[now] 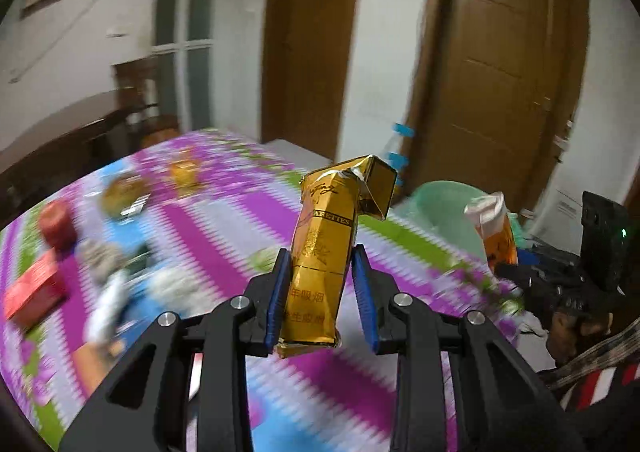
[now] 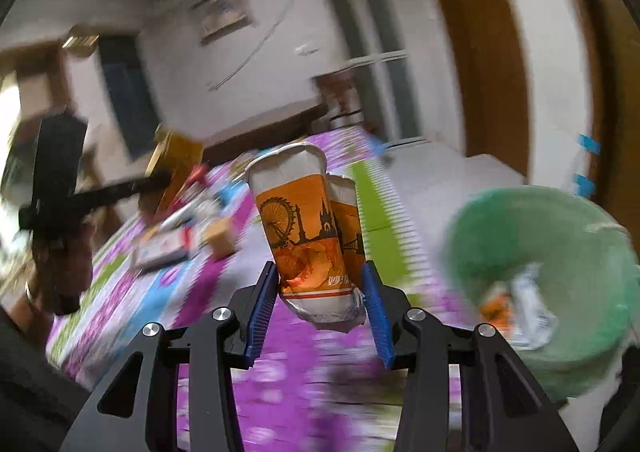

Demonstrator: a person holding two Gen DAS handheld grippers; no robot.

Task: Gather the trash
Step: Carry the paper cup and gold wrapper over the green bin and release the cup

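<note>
My left gripper [image 1: 320,252] is shut on a crumpled gold cigarette pack [image 1: 320,252], held upright above the flowered tablecloth [image 1: 224,236] with its torn lid bent over to the right. My right gripper [image 2: 320,266] is shut on two crushed orange paper cups [image 2: 308,228], nested and tilted, also in the air. Right of the cups stands a green basin [image 2: 532,219] with a crumpled cup [image 2: 516,304] inside. The left wrist view shows that basin [image 1: 440,199] at the table's far right, with the right gripper's cup [image 1: 496,228] beside it. The right wrist view shows the gold pack [image 2: 172,163] at far left.
Blurred litter lies on the left half of the cloth: a red apple [image 1: 56,223], a red box [image 1: 36,292], a small gold box [image 1: 184,171], a round gold item [image 1: 124,191] and crumpled paper [image 1: 104,256]. Wooden doors [image 1: 492,71] and a dark cabinet [image 1: 60,139] stand behind.
</note>
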